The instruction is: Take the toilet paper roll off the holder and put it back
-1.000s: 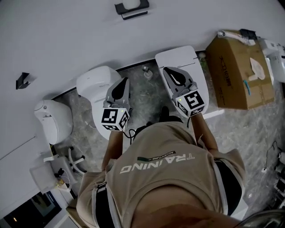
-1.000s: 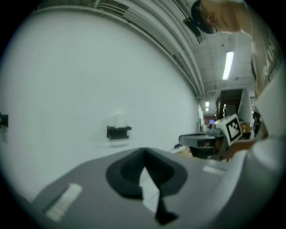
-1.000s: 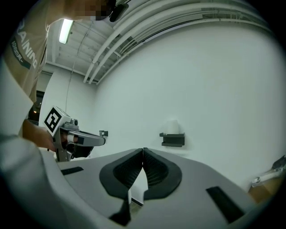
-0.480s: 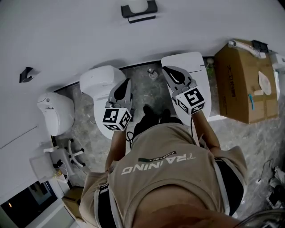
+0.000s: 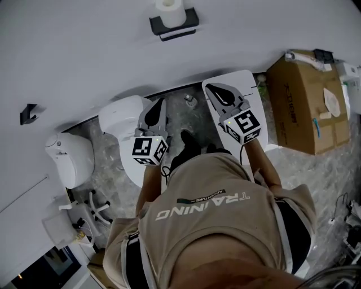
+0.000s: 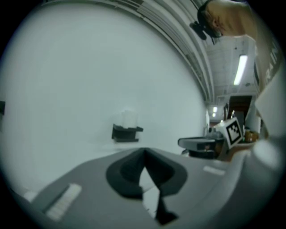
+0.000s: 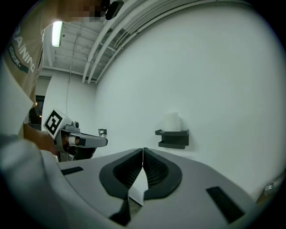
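**Head view.** Toilet paper roll (image 5: 170,10): white, standing upright on the black holder (image 5: 175,26), which is fixed to the white wall (image 5: 84,51) ahead of you. Your left gripper (image 5: 156,107) and right gripper (image 5: 216,93): side by side, both aimed toward the wall, well apart from the holder. Beneath them: a white toilet (image 5: 119,113) on the mottled floor (image 5: 192,121). To the right: a cardboard box (image 5: 302,101).

**Left gripper view.** Your jaws: tips pressed together, nothing between them. Toilet paper roll (image 6: 129,118) on the holder (image 6: 126,133): beyond the tips, a little to their left. Right gripper (image 6: 185,143): alongside at the right, its marker cube (image 6: 233,131) showing.

**Right gripper view.** Your jaws: closed tip to tip, empty. Toilet paper roll (image 7: 172,121) on the holder (image 7: 173,137): right of the tips, on the wall, well apart. Left gripper (image 7: 100,142): at the left. Small hook (image 7: 103,132): on the wall just above it.
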`<act>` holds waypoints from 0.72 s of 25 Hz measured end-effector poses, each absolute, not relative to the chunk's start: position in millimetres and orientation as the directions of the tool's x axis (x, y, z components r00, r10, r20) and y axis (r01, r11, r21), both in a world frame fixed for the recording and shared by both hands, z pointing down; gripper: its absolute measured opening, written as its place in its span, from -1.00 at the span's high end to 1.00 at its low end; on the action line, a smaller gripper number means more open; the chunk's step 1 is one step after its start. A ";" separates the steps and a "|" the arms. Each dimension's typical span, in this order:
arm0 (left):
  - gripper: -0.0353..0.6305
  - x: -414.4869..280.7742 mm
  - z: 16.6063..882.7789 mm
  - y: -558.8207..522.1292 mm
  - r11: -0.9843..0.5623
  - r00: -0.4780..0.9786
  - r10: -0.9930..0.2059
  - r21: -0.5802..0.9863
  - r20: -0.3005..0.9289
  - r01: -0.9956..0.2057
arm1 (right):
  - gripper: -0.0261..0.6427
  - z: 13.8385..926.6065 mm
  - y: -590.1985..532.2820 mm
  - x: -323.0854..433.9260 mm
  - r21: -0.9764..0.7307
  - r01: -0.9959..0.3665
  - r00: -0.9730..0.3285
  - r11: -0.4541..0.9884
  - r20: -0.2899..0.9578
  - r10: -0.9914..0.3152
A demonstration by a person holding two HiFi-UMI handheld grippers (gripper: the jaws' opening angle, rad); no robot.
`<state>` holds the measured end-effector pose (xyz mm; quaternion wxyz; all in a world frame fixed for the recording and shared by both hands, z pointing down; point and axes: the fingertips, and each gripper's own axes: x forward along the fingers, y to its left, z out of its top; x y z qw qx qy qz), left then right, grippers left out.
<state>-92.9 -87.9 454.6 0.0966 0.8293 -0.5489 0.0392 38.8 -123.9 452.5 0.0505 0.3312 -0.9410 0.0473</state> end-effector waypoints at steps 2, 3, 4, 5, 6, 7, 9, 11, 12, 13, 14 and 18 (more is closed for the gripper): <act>0.88 -97.8 446.4 -102.0 -0.405 0.415 -0.898 0.094 0.148 -0.909 | 0.88 445.5 -136.6 31.3 -0.045 -0.640 -0.765 0.767 0.124 -0.632; 0.88 -102.5 443.4 -108.5 -0.415 0.423 -0.895 0.084 0.140 -0.906 | 0.88 441.3 -142.4 25.6 -0.041 -0.645 -0.762 0.763 0.119 -0.637; 0.88 -108.4 441.5 -114.4 -0.423 0.430 -0.892 0.078 0.137 -0.903 | 0.88 437.0 -147.3 19.3 -0.037 -0.649 -0.758 0.760 0.114 -0.642; 0.88 -114.9 440.3 -120.1 -0.429 0.435 -0.890 0.075 0.136 -0.900 | 0.88 433.3 -151.6 13.1 -0.032 -0.654 -0.754 0.756 0.110 -0.647; 0.88 -121.3 439.5 -125.9 -0.435 0.441 -0.887 0.075 0.134 -0.897 | 0.88 430.5 -156.0 7.4 -0.028 -0.659 -0.750 0.752 0.108 -0.653; 0.88 -127.3 439.1 -132.1 -0.442 0.449 -0.884 0.077 0.134 -0.894 | 0.88 428.9 -160.4 2.2 -0.024 -0.664 -0.745 0.747 0.108 -0.659; 0.88 -138.7 439.9 -144.9 -0.458 0.465 -0.875 0.082 0.133 -0.885 | 0.88 428.5 -169.2 -7.3 -0.022 -0.674 -0.736 0.738 0.112 -0.668; 0.88 -148.9 442.0 -156.9 -0.471 0.479 -0.869 0.089 0.127 -0.878 | 0.88 431.4 -177.3 -15.2 -0.025 -0.683 -0.727 0.730 0.117 -0.676; 0.88 -153.4 442.7 -162.3 -0.476 0.485 -0.867 0.093 0.119 -0.874 | 0.88 433.6 -181.2 -18.1 -0.028 -0.690 -0.721 0.724 0.117 -0.683; 0.88 -157.6 443.0 -167.3 -0.481 0.489 -0.866 0.098 0.107 -0.871 | 0.88 435.6 -185.4 -20.2 -0.033 -0.698 -0.714 0.716 0.113 -0.691; 0.88 -161.9 443.0 -172.4 -0.485 0.494 -0.865 0.103 0.094 -0.869 | 0.88 437.0 -189.6 -21.8 -0.044 -0.707 -0.706 0.706 0.106 -0.701; 0.88 -174.2 445.3 -193.2 -0.502 0.514 -0.853 0.123 0.088 -0.856 | 0.88 435.2 -204.0 -23.9 -0.100 -0.736 -0.676 0.669 0.080 -0.732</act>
